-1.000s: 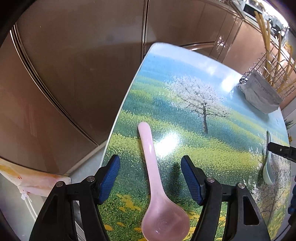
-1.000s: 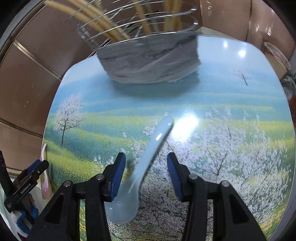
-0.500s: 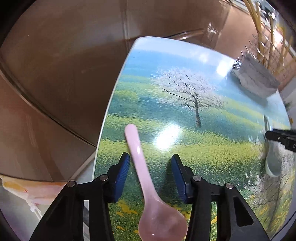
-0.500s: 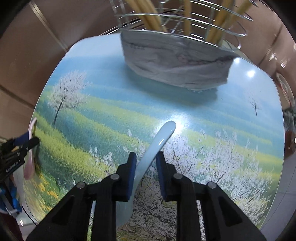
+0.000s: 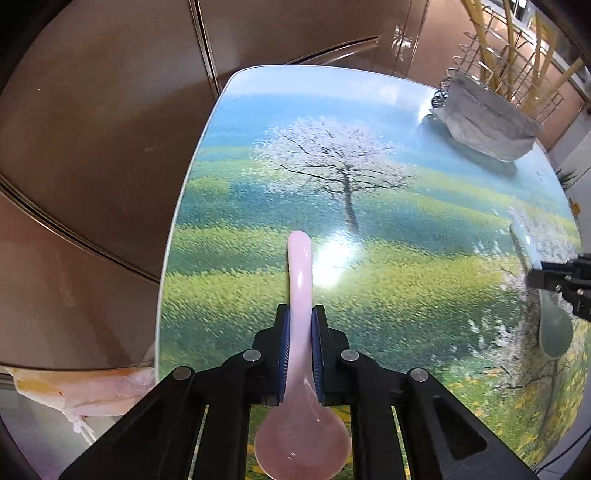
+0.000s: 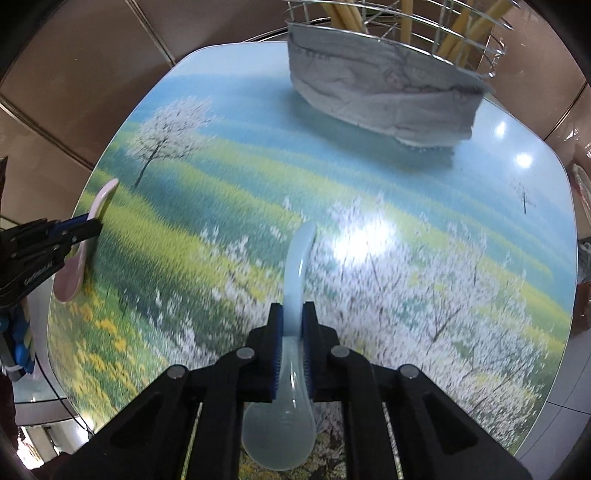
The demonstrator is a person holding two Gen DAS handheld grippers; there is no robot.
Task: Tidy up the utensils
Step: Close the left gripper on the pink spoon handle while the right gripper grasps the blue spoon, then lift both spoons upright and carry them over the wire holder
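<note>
A pink ceramic spoon (image 5: 299,266) lies on the landscape-printed table (image 5: 406,177), handle pointing away. My left gripper (image 5: 300,314) is closing on its handle, and the blue pads press both sides. A pale blue spoon (image 6: 300,258) lies further right on the table. My right gripper (image 6: 293,314) is closing on that handle, its pads touching it. The right wrist view also shows the pink spoon (image 6: 70,280) in the left gripper (image 6: 90,225). The left wrist view likewise shows the blue spoon (image 5: 554,332) in the right gripper (image 5: 535,273).
A wire rack (image 6: 443,33) holding several chopsticks stands at the table's far end, with a grey cloth (image 6: 388,96) wrapped around its base. Brown panelled surfaces (image 5: 92,147) lie beyond the table's left edge. A pale plastic bag (image 5: 85,387) sits at the near-left corner.
Both grippers went from wide apart to pinching their spoon handles. Each has also rolled, so its spoon now lines up straight between its fingers.
</note>
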